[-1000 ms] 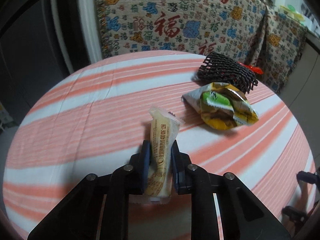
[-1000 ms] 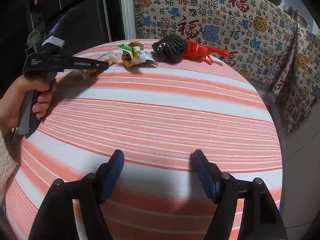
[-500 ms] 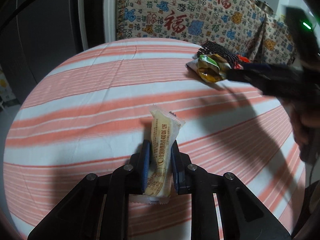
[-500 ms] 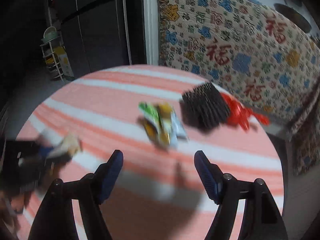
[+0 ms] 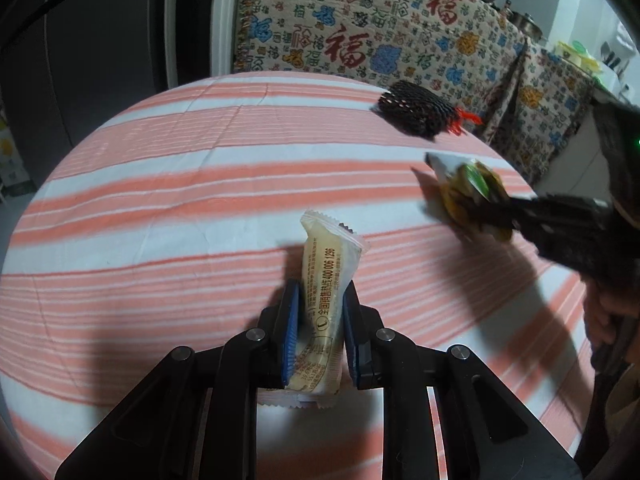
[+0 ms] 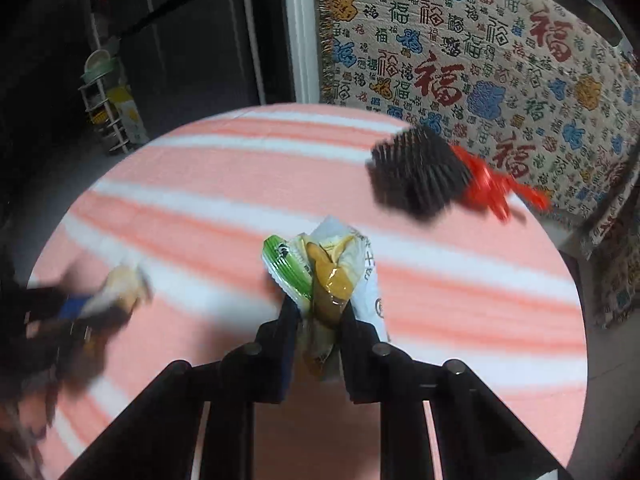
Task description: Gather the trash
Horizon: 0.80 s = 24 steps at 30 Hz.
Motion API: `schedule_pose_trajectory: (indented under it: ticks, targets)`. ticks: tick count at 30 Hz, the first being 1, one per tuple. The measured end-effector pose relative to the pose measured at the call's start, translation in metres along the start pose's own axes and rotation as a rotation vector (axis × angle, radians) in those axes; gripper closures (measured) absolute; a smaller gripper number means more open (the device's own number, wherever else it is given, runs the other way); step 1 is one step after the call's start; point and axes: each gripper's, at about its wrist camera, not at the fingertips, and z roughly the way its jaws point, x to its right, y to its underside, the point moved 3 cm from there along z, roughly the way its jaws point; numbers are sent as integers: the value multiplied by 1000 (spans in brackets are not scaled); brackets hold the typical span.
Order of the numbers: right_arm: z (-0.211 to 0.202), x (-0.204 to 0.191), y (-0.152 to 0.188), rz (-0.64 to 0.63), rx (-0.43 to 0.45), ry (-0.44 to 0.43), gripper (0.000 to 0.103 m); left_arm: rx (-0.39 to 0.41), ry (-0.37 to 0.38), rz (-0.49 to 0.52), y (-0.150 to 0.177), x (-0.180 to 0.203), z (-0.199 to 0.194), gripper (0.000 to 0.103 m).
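Nearest the left wrist camera, the left tongs (image 5: 318, 322) are pinched on a pale yellow snack wrapper (image 5: 326, 276), which stands up between the blue pads above the striped table (image 5: 160, 208). In the right wrist view, the right tongs (image 6: 318, 322) are pressed onto a crumpled bundle of green, yellow and white wrappers (image 6: 324, 268); whether the bundle hangs just above the cloth or touches it cannot be told. From the left view the same bundle shows off to the right, gripped at the tip of the other tool.

Farther back on the table lies a black foam fruit net (image 6: 418, 170), with a red ribbon-like scrap (image 6: 494, 190) touching its far side. Both sit near the table's far edge, well apart from either tool. Behind the table hangs a patterned blanket (image 5: 360, 32).

As a judgement: 2 pieces of trash are in hand, 2 more are left on the table, and no bin or bag is visible, so nothing looks deposited yet.
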Motion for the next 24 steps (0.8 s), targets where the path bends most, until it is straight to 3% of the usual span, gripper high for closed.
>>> schedule_pose_trajectory:
  ticks: [2,4,5,7,8,11,16,24]
  targets:
    - [-19,-3,25,4,6,-28,82,-1,-5,10,5,3,-4,75]
    - [-36,-4,43,20,29,-43,79,-5,4,24,7,7,-5,48]
    - [-44,-4,52,30,43,-35,74,-10,1,34,7,9,-5,41]
    - [-52,-3,61,33,63,-16,31,-24,-31,62,9,13,-3,22]
    - [-55,-3,66,37,76,1,24,-32,-55,77,9,13,-1,20]
    - [-54,-7,72,22,69,30,24,-39,-125,128,10,13,5,13]
    - [-37,-4,85,33,-27,69,23,-55,-138,101,8,3,8,1]
    - [-34,1,84,44,-10,68,12,-59,-129,107,4,-2,11,0]
